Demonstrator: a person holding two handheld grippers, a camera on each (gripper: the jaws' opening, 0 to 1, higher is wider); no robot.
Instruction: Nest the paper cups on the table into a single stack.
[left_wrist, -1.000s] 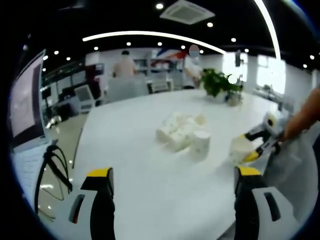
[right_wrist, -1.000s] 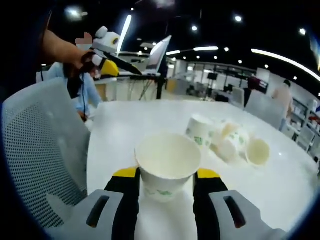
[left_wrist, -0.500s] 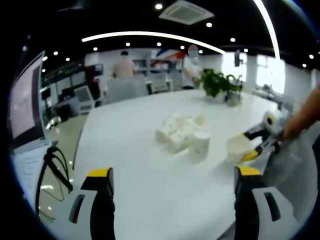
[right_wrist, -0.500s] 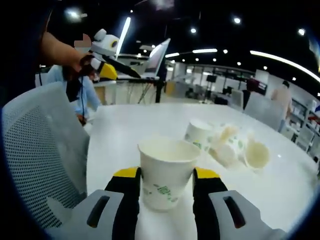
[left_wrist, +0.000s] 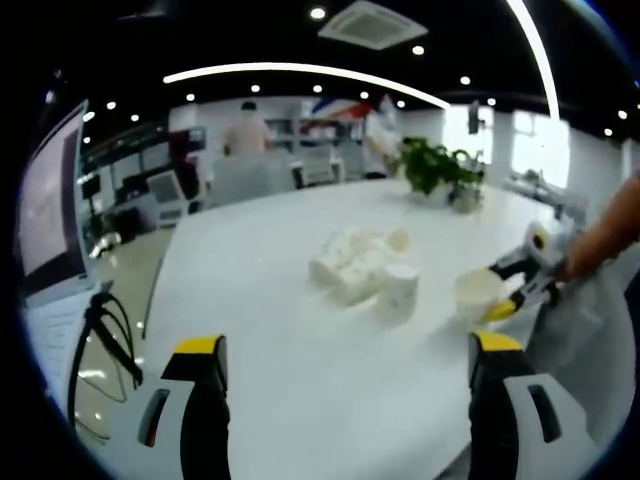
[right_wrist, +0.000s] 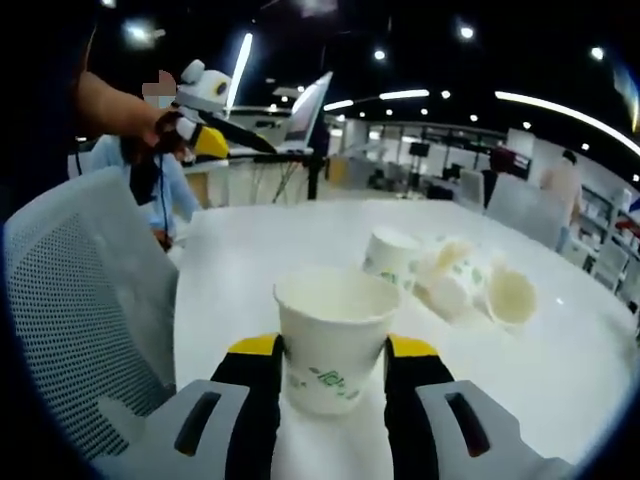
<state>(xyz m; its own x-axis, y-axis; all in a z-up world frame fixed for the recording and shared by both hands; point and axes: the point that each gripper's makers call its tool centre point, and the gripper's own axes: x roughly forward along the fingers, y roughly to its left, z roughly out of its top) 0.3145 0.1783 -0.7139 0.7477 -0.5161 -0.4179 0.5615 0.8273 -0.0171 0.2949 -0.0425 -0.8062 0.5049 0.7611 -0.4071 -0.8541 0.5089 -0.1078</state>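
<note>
paper cup (right_wrist: 330, 340) gripped by right tongs (right_wrist: 330, 380); left tongs (left_wrist: 345, 385) open, cup pile (left_wrist: 355, 262) blurry.

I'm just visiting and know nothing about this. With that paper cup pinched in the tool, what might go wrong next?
Three possible risks:
1. The right tool grips the held cup by its thin sides; too hard a squeeze could dent it, making nesting harder.
2. The standing cup touches the fallen cups; a slightly off push could tip it.
3. The fallen cups lie on their sides and may roll across the table.
</note>
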